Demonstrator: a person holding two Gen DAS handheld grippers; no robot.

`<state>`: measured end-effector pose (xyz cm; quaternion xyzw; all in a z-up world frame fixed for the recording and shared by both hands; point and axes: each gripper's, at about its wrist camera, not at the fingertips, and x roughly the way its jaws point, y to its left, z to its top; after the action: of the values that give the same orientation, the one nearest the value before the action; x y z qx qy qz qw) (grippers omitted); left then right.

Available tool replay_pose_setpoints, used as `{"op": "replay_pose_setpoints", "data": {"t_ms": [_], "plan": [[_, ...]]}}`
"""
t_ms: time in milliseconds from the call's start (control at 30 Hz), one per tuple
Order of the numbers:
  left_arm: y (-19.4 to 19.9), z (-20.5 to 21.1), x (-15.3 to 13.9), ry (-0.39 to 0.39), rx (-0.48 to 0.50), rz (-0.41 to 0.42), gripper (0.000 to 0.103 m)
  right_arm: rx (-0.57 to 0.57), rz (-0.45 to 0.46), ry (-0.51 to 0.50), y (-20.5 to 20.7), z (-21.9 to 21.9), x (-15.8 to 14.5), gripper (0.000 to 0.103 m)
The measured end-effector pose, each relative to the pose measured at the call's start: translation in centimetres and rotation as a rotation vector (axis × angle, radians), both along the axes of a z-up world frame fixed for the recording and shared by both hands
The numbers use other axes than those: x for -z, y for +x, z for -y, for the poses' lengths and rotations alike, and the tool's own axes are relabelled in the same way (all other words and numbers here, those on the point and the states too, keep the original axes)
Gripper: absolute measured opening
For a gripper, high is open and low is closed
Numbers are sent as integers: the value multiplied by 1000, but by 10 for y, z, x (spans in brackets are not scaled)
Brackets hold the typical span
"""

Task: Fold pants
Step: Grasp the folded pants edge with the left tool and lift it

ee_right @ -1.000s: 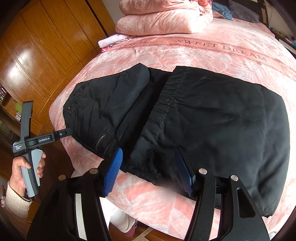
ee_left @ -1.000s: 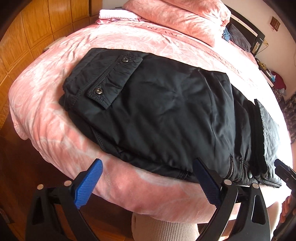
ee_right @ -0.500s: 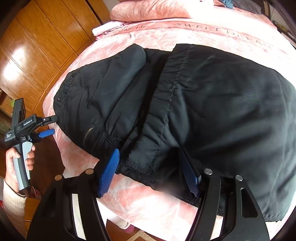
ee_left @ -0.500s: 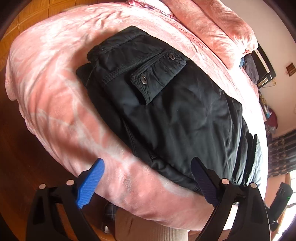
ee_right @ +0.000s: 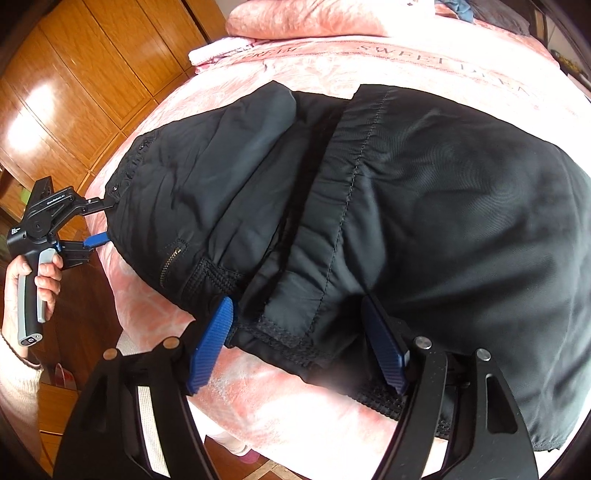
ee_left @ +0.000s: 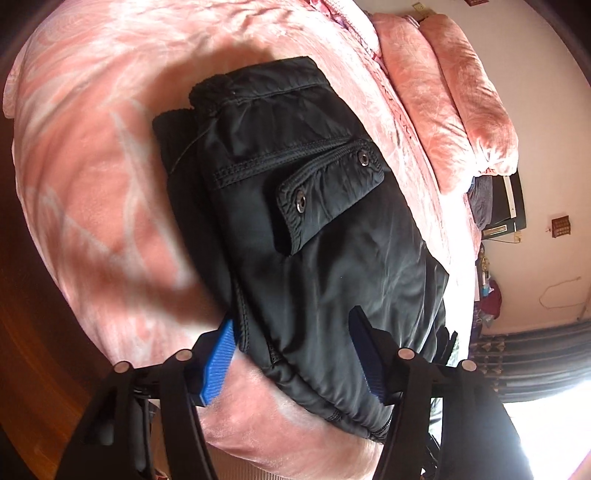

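The black pants (ee_right: 406, 206) cover most of the near side of the bed (ee_right: 295, 413), leaving a narrow strip of pink cover along the bed's edge, where each hand-held gripper reaches in. Bare cover lies beyond the pants, up to the stacked pink quilts (ee_right: 314, 20) at the head. The wooden wardrobe (ee_right: 74, 81) stands close along the left side, leaving a narrow aisle there.

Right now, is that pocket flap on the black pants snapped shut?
No: in the left wrist view the pocket flap on the pants lies lifted, with both snap buttons showing and its edge standing off the cloth.
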<state>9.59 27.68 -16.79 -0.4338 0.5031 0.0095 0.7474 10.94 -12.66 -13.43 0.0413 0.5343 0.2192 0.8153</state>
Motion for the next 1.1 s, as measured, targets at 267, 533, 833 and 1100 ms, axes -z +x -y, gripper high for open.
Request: {"op": "replay_pose_setpoints", "data": {"t_ms": [267, 533, 833, 1100], "plan": [[7, -1, 8, -7, -68, 3, 35, -8, 3, 2, 0, 0, 1, 73], [8, 10, -10, 81, -93, 69, 13, -6, 9, 6, -3, 0, 1, 74], [6, 14, -33, 21, -137, 180, 12, 13, -8, 49, -3, 11, -2, 74], [17, 44, -77, 76, -76, 332, 11, 81, -6, 131, -6, 32, -9, 68]]}}
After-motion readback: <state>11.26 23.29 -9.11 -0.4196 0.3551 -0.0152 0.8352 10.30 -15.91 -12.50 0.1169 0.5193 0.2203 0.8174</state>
